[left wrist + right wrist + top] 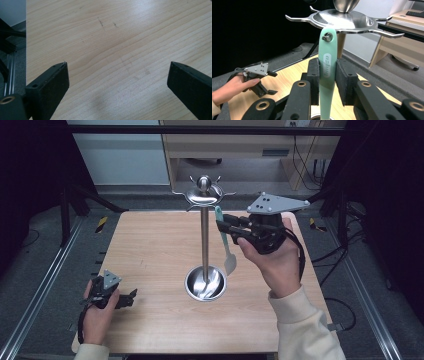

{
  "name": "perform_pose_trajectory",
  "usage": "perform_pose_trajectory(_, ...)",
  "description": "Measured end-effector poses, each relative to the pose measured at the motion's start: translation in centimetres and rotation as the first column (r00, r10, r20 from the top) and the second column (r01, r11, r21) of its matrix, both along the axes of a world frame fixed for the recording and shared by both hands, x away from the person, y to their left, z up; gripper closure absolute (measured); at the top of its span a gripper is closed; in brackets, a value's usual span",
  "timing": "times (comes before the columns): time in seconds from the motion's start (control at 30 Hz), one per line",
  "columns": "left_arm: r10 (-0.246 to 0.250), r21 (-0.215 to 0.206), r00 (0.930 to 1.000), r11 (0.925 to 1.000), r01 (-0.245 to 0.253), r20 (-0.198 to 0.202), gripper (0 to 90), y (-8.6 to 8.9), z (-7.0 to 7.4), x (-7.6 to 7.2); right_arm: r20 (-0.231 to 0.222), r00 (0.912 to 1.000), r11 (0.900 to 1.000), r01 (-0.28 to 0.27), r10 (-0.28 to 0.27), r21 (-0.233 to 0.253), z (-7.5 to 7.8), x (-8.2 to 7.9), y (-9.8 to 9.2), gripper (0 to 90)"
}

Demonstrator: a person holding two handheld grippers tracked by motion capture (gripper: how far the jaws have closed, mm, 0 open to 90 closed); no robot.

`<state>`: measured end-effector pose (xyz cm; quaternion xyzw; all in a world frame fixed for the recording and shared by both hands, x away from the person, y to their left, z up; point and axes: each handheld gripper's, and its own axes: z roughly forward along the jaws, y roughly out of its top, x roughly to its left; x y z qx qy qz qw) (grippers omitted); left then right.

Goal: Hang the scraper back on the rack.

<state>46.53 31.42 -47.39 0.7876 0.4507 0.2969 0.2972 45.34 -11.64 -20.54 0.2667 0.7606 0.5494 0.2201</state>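
A mint-green spatula hangs upright beside the steel utensil stand. My right gripper is shut on its handle, high above the table. In the right gripper view both pads press the spatula handle, and a hook tip of the stand's top disc passes through the handle's hole. My left gripper rests on the table at the front left, open. In the left gripper view my left gripper has its jaws wide apart over bare wood.
The stand's round base bowl sits at the middle of the wooden table. Several hooks ring the stand's top. Metal rails run along both table sides. A desk stands beyond the far edge.
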Motion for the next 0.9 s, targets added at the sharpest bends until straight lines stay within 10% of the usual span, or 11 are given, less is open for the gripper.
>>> perform_pose_trajectory(0.9,0.005,0.001,1.0,1.0,-0.005,0.001,3.7,0.03,-0.03,0.01,0.013,0.9999,1.0,0.01,-0.01,-0.002,-0.5,0.42,0.49,70.7)
